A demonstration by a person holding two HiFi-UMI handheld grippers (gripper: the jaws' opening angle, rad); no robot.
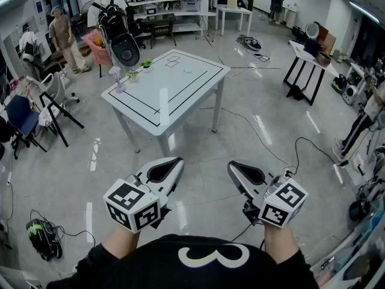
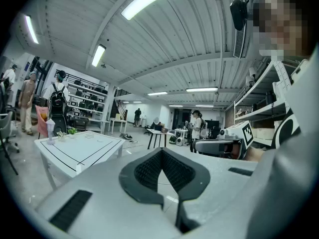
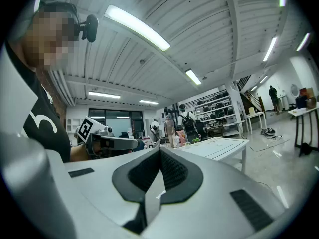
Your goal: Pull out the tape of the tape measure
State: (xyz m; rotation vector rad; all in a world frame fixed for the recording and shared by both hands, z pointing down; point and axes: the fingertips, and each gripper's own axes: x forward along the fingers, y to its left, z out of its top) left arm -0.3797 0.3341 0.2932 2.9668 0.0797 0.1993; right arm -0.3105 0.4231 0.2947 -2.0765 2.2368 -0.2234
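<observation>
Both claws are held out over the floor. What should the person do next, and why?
Probably step up to the white table: the left gripper and right gripper are shut, empty, and over floor well short of it. I cannot make out a tape measure among the small things there.

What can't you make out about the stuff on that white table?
- Small things on the table's left edge: too small in the head view to name; none reads as a tape measure.
- The same things in the left gripper view: far off, tiny.
- Right gripper view: the right gripper hides one end of the table.
</observation>
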